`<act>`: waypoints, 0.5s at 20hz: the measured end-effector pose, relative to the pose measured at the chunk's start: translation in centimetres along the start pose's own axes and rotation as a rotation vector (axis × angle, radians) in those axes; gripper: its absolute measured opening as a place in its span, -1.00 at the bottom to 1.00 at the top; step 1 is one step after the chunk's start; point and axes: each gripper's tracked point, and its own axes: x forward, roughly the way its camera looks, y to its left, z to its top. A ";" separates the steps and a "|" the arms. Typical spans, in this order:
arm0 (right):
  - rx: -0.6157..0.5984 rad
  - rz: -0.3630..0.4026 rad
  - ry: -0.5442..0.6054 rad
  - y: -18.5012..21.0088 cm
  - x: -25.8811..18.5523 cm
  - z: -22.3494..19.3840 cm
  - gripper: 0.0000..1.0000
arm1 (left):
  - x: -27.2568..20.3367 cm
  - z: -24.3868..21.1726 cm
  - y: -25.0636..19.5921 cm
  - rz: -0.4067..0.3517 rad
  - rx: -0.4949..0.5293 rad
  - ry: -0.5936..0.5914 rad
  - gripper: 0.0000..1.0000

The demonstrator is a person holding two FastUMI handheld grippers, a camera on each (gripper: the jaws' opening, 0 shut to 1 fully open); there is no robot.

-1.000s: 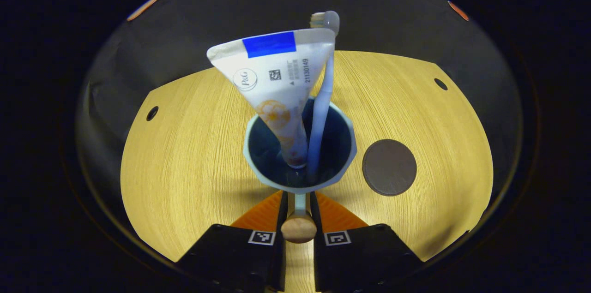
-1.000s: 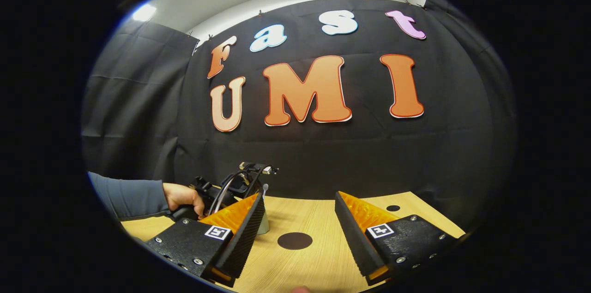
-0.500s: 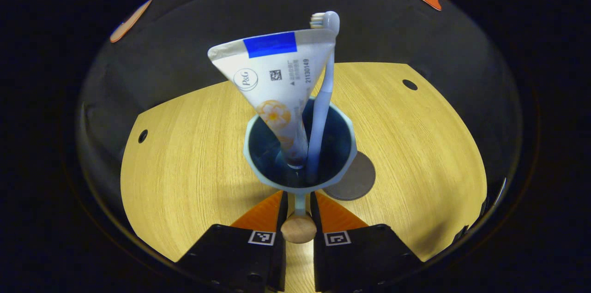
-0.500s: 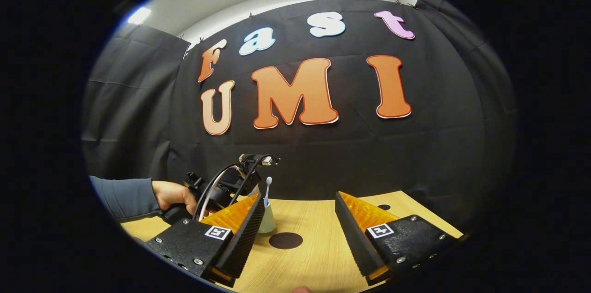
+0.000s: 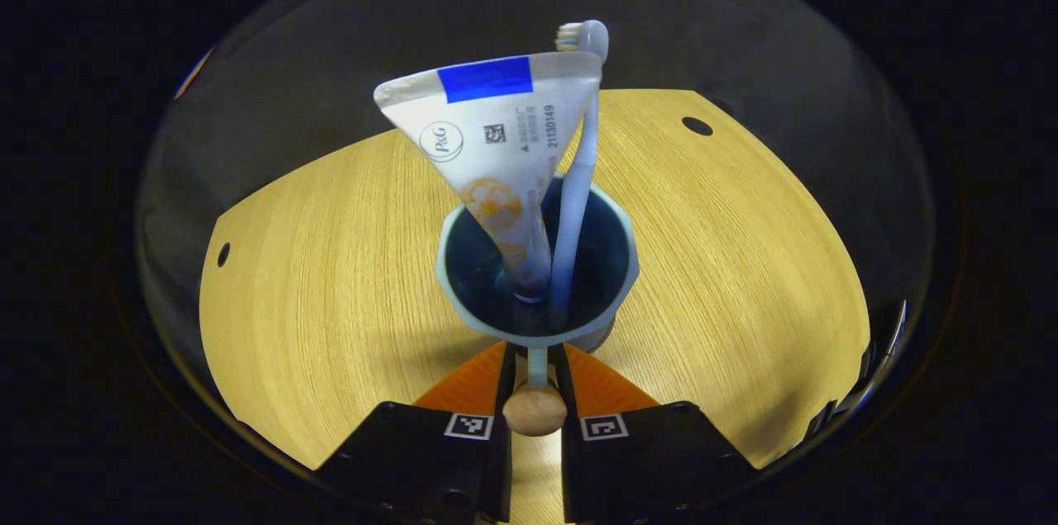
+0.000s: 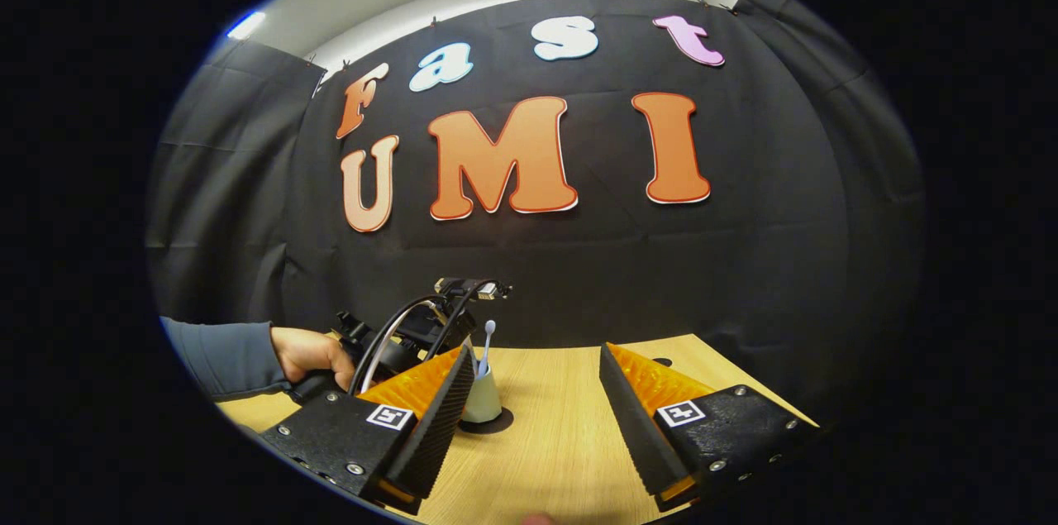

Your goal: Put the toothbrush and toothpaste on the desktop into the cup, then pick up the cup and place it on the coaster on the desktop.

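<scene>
A pale blue cup (image 5: 537, 260) holds a white toothpaste tube (image 5: 496, 136) and a pale toothbrush (image 5: 579, 169), both standing up out of it. My left gripper (image 5: 536, 355) is shut on the cup's thin handle, just ahead of its wooden knob (image 5: 535, 411). The dark round coaster (image 5: 602, 333) shows as a sliver under the cup's right edge. In the right gripper view the cup (image 6: 483, 403) stands over the coaster (image 6: 499, 425); whether it touches I cannot tell. My right gripper (image 6: 537, 353) hangs open above the table, holding nothing.
The wooden table (image 5: 331, 260) has small dark holes near its corners (image 5: 697, 126). A hand (image 6: 304, 353) in a grey-blue sleeve holds the left gripper's body (image 6: 405, 331) at the left of the right gripper view.
The left gripper has carried the cup to the right, so the coaster has slid from beside the cup to beneath it. The right gripper stayed open and shifted slightly.
</scene>
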 end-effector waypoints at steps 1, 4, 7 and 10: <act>0.006 -0.002 0.005 -0.1 -0.1 -0.1 0.84 | 0.3 -0.3 -0.2 -0.006 -0.003 0.007 -0.52; 0.014 -0.006 0.019 -0.2 0.2 -0.5 0.84 | 0.5 -0.6 -0.1 0.000 -0.002 0.018 -0.53; 0.008 -0.006 0.027 -0.1 0.1 -0.8 0.84 | -0.7 0.2 0.0 0.028 0.028 -0.028 -0.40; 0.005 -0.012 0.029 0.2 0.2 -0.8 0.84 | -1.8 0.7 -0.2 0.038 0.049 -0.084 0.25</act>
